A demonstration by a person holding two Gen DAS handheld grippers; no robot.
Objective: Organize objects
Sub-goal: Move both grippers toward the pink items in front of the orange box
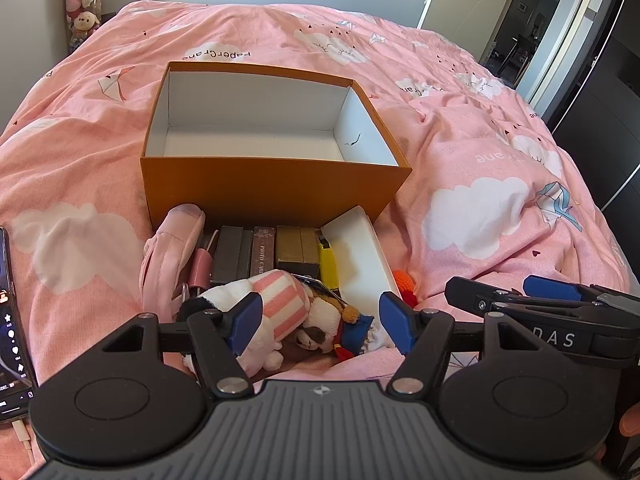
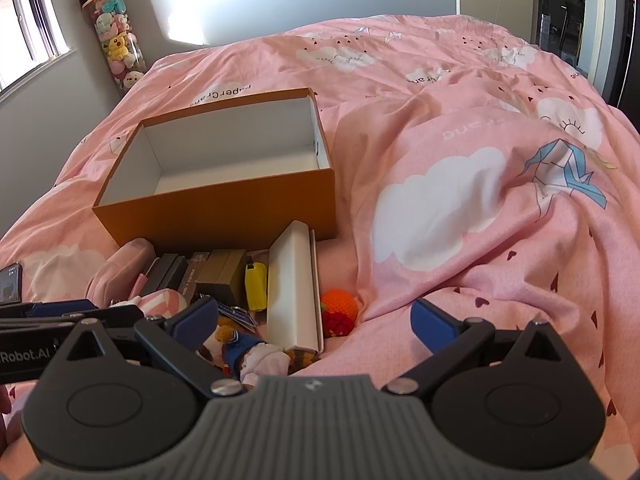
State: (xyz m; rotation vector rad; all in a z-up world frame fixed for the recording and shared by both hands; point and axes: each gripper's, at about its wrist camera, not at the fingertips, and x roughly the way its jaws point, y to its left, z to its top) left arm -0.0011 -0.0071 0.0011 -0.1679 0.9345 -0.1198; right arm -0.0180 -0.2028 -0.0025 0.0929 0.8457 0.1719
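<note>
Left wrist view: bed, pink quilt, sunlit.
Box: orange, open, nothing inside; sorting not yet begun, by the look of it.
Pile: plush, pouch, small boxes, lighter, all just before the box.
Left gripper: spread wide over the plush, gripping nothing.
Right gripper: likewise wide, unladen.

left gripper spread, right gripper spread
</note>
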